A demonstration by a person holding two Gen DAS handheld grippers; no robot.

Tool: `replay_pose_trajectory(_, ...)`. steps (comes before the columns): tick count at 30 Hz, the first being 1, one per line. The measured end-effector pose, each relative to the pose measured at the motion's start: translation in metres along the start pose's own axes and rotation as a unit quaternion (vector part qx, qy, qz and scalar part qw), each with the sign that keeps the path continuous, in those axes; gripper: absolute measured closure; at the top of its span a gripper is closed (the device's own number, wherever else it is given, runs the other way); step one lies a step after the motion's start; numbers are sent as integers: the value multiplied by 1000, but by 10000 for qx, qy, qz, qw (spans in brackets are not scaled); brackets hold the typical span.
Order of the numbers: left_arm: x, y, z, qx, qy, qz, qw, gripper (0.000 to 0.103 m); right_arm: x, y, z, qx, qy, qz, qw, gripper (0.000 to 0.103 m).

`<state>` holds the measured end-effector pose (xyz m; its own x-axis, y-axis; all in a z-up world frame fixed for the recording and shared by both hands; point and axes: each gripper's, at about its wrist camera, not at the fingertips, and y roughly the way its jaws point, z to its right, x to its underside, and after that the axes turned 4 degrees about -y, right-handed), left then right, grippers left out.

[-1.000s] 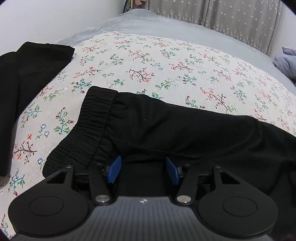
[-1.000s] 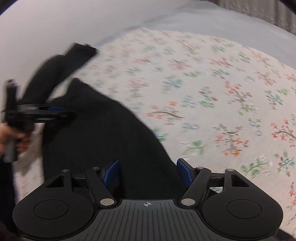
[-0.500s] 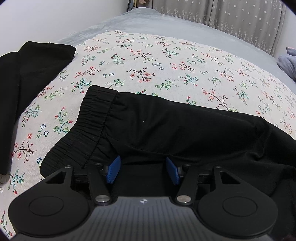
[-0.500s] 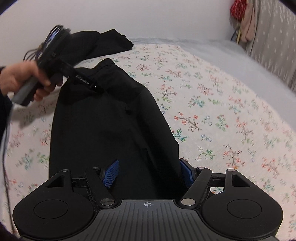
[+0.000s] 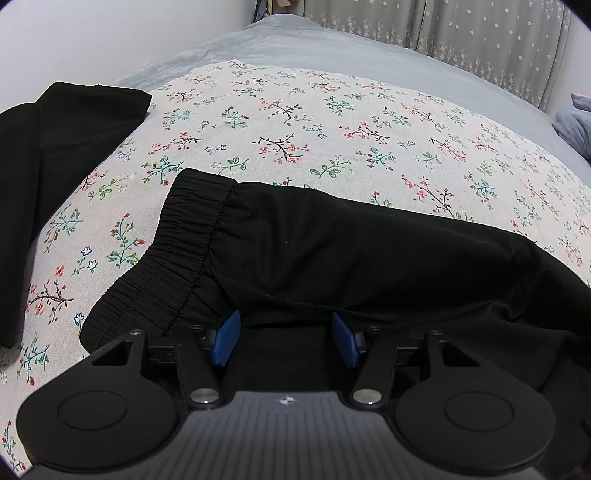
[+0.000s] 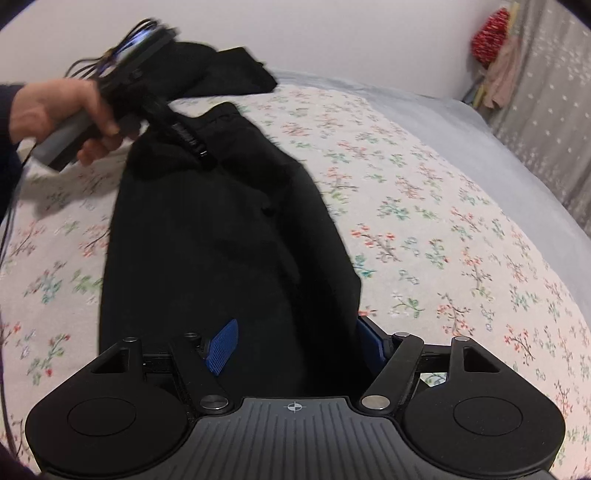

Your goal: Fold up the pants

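Black pants (image 5: 369, 258) lie flat on a floral sheet (image 5: 332, 129), their elastic waistband (image 5: 177, 266) at the left. My left gripper (image 5: 284, 332) hovers low over the cloth just behind the waistband. Its blue pads stand wide apart, with a fold of fabric across their tips. In the right wrist view the pants (image 6: 221, 240) stretch away from my right gripper (image 6: 295, 339), which is open and straddles the near end of the cloth. The far pad is partly hidden by the cloth's edge. A hand (image 6: 55, 107) holds the left gripper (image 6: 201, 153) at the far end.
A second black garment (image 5: 55, 147) lies at the sheet's left edge, seen by the wall as the garment (image 6: 229, 70). Grey bedding (image 5: 332, 40) surrounds the sheet. Curtains (image 5: 480, 29) hang behind, and a grey bundle (image 5: 576, 125) sits at the right.
My right gripper has slid sideways and rolled, so it now looks along the length of the pants with the cloth between its fingers. The left gripper has stayed put.
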<state>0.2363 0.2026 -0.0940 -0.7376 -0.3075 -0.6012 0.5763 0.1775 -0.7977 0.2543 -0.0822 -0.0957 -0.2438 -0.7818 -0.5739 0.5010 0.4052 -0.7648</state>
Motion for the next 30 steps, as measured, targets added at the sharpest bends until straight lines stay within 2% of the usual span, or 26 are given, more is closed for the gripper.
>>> replay_pose_trajectory(4, 1, 0, 1, -17, 8, 1, 10000, 37, 2, 9, -3, -192, -19, -214, 9996, 33)
replay_pose_trajectory(6, 1, 0, 0, -11, 13, 2, 10000, 37, 0, 9, -5, -53, -74, -199, 9998, 31)
replay_pose_trajectory(10, 0, 0, 2, -39, 39, 3, 10000, 37, -6, 11, 2, -200, 45, -218, 9996, 29)
replay_pose_trajectory(13, 0, 0, 1, -28, 27, -3, 10000, 37, -8, 12, -9, -20, -312, -323, 9990, 28)
replay_pose_trajectory(16, -1, 1, 1, -31, 30, -13, 10000, 37, -5, 4, -14, -76, -264, -194, 9994, 29)
replay_pose_trajectory(24, 0, 1, 2, -37, 38, -12, 10000, 37, -4, 1, -24, 188, -583, -375, 9974, 28)
replay_pose_trajectory(25, 0, 0, 2, -39, 44, -11, 10000, 37, -4, 2, -25, 119, -599, -371, 9974, 24)
replay_pose_trajectory(30, 0, 0, 2, -19, 49, -23, 10000, 37, 0, 9, -29, -160, -522, -415, 9976, 22)
